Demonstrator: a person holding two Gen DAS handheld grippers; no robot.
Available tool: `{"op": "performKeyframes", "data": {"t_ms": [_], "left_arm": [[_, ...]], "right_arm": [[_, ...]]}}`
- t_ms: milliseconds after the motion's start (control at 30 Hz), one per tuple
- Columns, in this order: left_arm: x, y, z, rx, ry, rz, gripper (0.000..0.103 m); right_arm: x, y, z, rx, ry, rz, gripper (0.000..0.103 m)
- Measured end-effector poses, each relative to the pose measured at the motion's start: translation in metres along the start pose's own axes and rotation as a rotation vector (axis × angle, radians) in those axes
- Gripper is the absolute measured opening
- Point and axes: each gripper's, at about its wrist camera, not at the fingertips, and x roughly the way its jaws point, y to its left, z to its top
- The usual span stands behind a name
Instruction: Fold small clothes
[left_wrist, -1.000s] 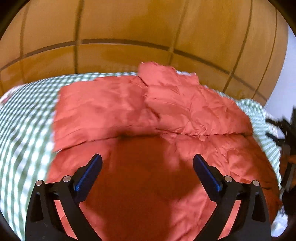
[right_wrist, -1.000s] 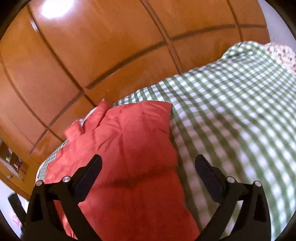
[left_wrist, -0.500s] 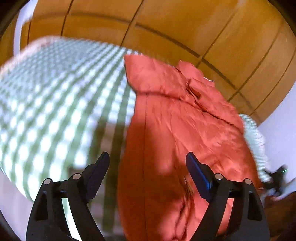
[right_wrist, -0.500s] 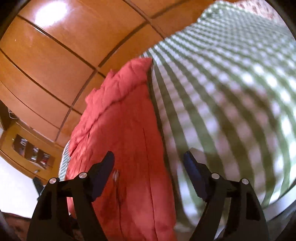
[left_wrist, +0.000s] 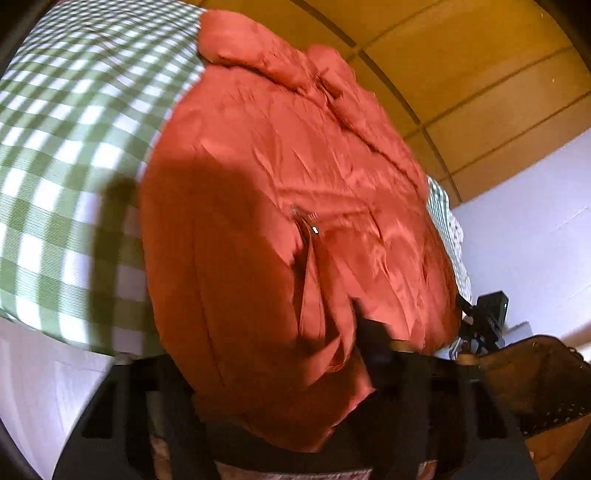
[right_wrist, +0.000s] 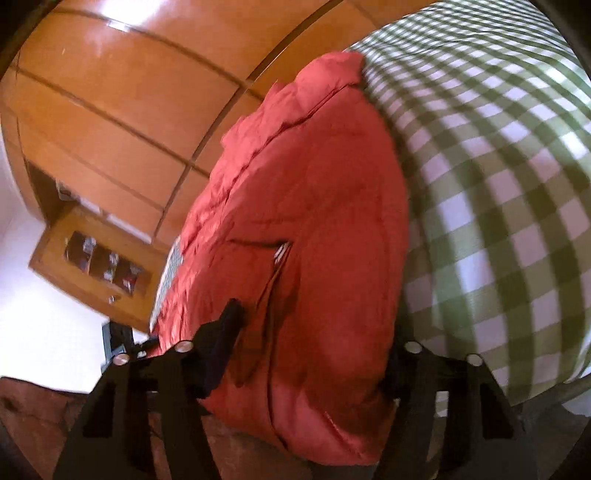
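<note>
A red puffy jacket (left_wrist: 280, 206) lies on a green-and-white checked bed cover (left_wrist: 66, 122), its near hem hanging over the bed's edge. My left gripper (left_wrist: 258, 369) stands wide open with the hem between and over its fingers. The same jacket shows in the right wrist view (right_wrist: 303, 229). My right gripper (right_wrist: 314, 354) is also wide open astride the hem; its left finger (right_wrist: 225, 332) shows and the right one is mostly hidden by the fabric. A zip runs down the jacket's middle.
Wooden wardrobe panels (left_wrist: 461, 55) stand behind the bed. A wooden cabinet with glass doors (right_wrist: 96, 266) and a white wall are at the left of the right wrist view. A dark device (left_wrist: 487, 317) and a brown bag (left_wrist: 535, 380) sit at the right of the left wrist view.
Both grippers have dropped down to the near edge of the bed and closed in on the jacket's hem. The hem now lies between the open fingers of each.
</note>
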Motion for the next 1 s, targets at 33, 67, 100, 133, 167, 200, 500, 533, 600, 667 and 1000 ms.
{"op": "performKeyframes", "data": {"t_ms": [33,67,100,133,167,200,500,533,600,667,1000], "left_arm": [[0.002,-0.001,0.002,-0.001,-0.001,-0.004,0.033],[0.001,-0.002,0.003,0.003,-0.004,-0.007,0.025],[-0.004,-0.008,0.005,0.023,-0.019,-0.013,0.021],[-0.01,-0.014,0.006,0.041,-0.037,-0.022,0.02],[-0.021,-0.021,0.008,0.061,-0.069,-0.045,0.018],[-0.028,-0.025,0.008,0.068,-0.089,-0.061,0.016],[-0.109,-0.074,0.006,0.13,-0.273,-0.303,0.012],[-0.115,-0.077,0.006,0.127,-0.285,-0.324,0.012],[-0.134,-0.081,0.0,0.092,-0.322,-0.389,0.012],[-0.152,-0.077,-0.007,0.031,-0.354,-0.488,0.012],[-0.127,-0.035,0.056,-0.259,-0.364,-0.539,0.012]], "right_arm": [[0.003,-0.001,0.001,0.009,0.004,0.01,0.052],[0.003,-0.002,0.001,0.032,0.006,0.037,0.044],[0.001,-0.005,0.003,0.061,0.002,0.076,0.033],[-0.003,-0.006,0.005,0.09,-0.012,0.124,0.029],[-0.008,-0.005,0.007,0.105,-0.032,0.162,0.024],[-0.013,-0.004,0.01,0.111,-0.047,0.194,0.021],[-0.061,0.042,0.029,0.08,-0.201,0.607,0.017],[-0.066,0.046,0.029,0.088,-0.215,0.656,0.017],[-0.072,0.052,0.026,0.114,-0.238,0.738,0.017],[-0.082,0.057,0.022,0.146,-0.275,0.842,0.017],[-0.033,0.047,0.094,0.28,-0.31,0.85,0.017]]}}
